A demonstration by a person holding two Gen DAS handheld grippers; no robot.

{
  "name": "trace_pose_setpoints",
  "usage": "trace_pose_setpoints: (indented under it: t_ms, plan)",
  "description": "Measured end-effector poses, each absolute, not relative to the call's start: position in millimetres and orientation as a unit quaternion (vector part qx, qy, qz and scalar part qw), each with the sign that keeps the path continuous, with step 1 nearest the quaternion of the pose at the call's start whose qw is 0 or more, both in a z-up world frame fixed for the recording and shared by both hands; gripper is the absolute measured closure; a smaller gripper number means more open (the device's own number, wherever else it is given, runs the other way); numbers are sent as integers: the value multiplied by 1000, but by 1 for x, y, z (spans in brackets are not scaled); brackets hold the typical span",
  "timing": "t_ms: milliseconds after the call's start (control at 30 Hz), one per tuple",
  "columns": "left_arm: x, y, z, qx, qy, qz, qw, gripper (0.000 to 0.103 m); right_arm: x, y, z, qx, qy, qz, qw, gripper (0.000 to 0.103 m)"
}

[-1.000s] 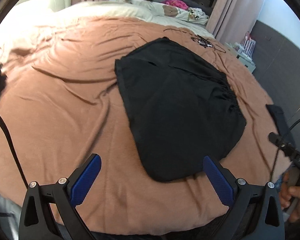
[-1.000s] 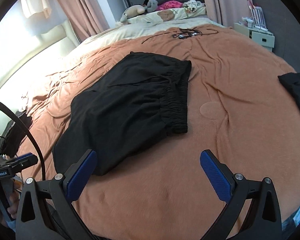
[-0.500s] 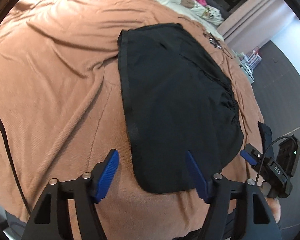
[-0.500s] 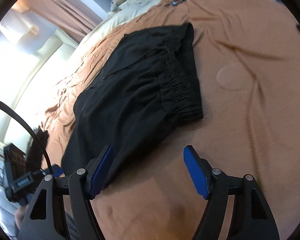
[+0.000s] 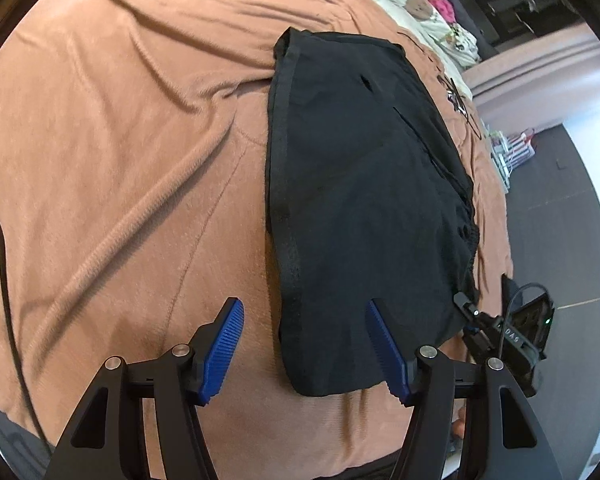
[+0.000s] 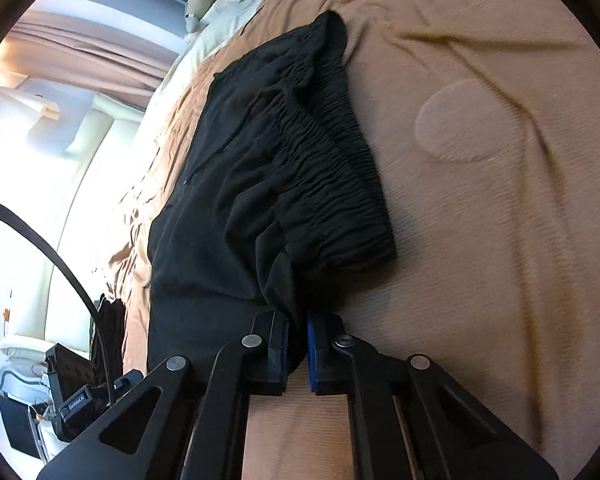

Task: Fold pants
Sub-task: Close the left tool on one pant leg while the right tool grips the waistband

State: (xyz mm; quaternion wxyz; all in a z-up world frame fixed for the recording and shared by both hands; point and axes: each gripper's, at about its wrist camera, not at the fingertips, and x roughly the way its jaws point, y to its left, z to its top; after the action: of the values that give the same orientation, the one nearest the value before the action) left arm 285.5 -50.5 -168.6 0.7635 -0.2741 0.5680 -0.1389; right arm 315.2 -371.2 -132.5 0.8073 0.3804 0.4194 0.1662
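Black pants (image 5: 364, 200) lie folded in half on a brown bedspread (image 5: 120, 140), elastic waistband (image 6: 340, 152) at the right side. My left gripper (image 5: 304, 344) is open, its blue pads straddling the near hem corner of the pants, low over the bed. My right gripper (image 6: 297, 346) is shut on a pinch of the pants' near edge close to the waistband, and the fabric (image 6: 276, 280) bunches up into the jaws. The right gripper's body shows in the left wrist view (image 5: 508, 336).
Pillows and soft toys (image 5: 420, 0) lie at the bed's head. A black cable tangle (image 5: 456, 100) lies on the bedspread beyond the pants. A black cable (image 5: 4, 260) hangs at the left. The bed's near edge is just below both grippers.
Both grippers dropped and moved in toward the pants. The left narrowed around the hem corner. The right closed from open onto the pants' near edge.
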Motion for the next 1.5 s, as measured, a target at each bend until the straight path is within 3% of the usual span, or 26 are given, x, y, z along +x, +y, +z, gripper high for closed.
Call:
trace_pose_setpoints:
  t_ms: [700, 900, 967, 1033, 1500]
  plan:
    - [287, -63, -188, -336, 560, -156, 741, 38, 300, -383, -133, 395, 414, 160, 804, 100]
    - [276, -70, -191, -337, 562, -162, 738, 61, 302, -380, -135, 397, 416, 166, 801, 100]
    - [274, -69, -192, -328, 564, -152, 742, 83, 302, -380, -135, 397, 415, 169, 801, 100]
    - [274, -65, -193, -331, 565, -147, 741, 96, 302, -380, -135, 397, 413, 169, 802, 99]
    - [267, -46, -158, -343, 522, -144, 768, 99, 304, -362, -120, 384, 401, 197, 808, 99]
